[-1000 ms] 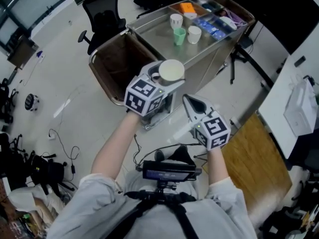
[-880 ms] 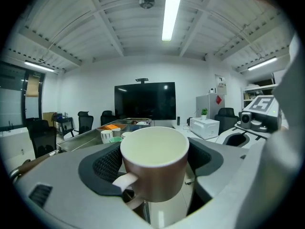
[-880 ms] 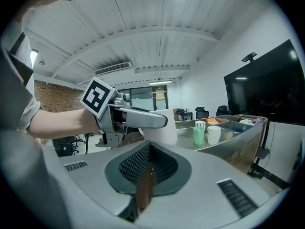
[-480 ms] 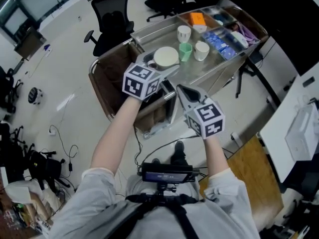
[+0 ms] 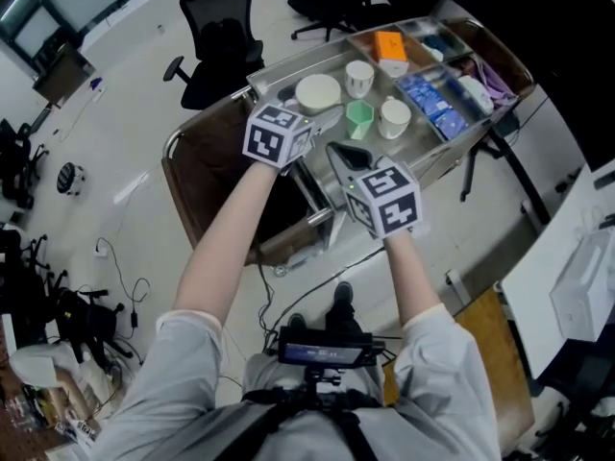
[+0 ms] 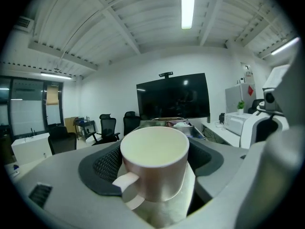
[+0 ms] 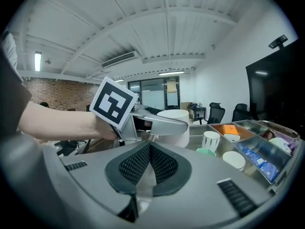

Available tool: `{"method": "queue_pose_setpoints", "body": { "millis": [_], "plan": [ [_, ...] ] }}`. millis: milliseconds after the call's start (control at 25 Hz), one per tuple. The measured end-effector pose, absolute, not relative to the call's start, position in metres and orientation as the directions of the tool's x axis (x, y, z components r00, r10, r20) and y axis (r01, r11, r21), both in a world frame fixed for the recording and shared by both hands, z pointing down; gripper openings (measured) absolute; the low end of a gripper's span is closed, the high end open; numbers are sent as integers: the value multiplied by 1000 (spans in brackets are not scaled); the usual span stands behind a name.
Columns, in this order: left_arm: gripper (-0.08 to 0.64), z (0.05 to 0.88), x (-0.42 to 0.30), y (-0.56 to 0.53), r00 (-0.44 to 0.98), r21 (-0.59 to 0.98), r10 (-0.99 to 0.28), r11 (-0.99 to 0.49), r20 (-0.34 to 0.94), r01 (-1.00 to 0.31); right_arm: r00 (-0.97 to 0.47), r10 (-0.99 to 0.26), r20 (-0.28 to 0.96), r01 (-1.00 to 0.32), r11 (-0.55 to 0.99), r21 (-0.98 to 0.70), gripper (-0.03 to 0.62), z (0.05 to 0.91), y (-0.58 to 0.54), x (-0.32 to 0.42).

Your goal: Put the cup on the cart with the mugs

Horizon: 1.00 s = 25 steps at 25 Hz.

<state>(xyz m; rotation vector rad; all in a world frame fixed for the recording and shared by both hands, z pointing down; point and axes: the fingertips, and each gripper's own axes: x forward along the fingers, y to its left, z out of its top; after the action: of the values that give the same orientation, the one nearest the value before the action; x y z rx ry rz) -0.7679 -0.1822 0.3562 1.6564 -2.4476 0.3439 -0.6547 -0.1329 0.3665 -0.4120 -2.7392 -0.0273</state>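
A pale cup [image 5: 318,91] with a cream inside and a handle sits between the jaws of my left gripper [image 5: 309,115], which is shut on it. In the left gripper view the cup [image 6: 155,168] stands upright in the left gripper [image 6: 155,175], handle toward the camera. It hangs over the steel cart [image 5: 288,65] top, left of a white mug [image 5: 359,75], a green cup [image 5: 359,115] and another white mug [image 5: 394,115]. My right gripper [image 5: 341,152] is shut on nothing, just before the cart; its pads [image 7: 162,163] touch.
Trays on the cart's right hold an orange box [image 5: 391,41] and blue packets [image 5: 432,99]. A brown bin [image 5: 216,176] hangs at the cart's near left end. Black office chairs [image 5: 221,32] stand behind. Cables [image 5: 125,286] lie on the floor at left.
Both grippers have moved forward toward the cart. The cup has gone from in front of the cart's edge to over its steel top, close to the mugs.
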Motion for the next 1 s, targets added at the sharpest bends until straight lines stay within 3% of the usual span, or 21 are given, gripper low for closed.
{"method": "queue_pose_setpoints", "body": {
  "millis": [480,1000],
  "plan": [
    [425,409,-850,-217,-450,-86,-835,447,317,-891,-859,289,423,284,956,-77,0,397,-153,-704],
    [425,437,-898,-244,-493,-85,-788,500,370,-862,-856,314,410,297,949,-107,0,396,-163,-707]
  ]
}}
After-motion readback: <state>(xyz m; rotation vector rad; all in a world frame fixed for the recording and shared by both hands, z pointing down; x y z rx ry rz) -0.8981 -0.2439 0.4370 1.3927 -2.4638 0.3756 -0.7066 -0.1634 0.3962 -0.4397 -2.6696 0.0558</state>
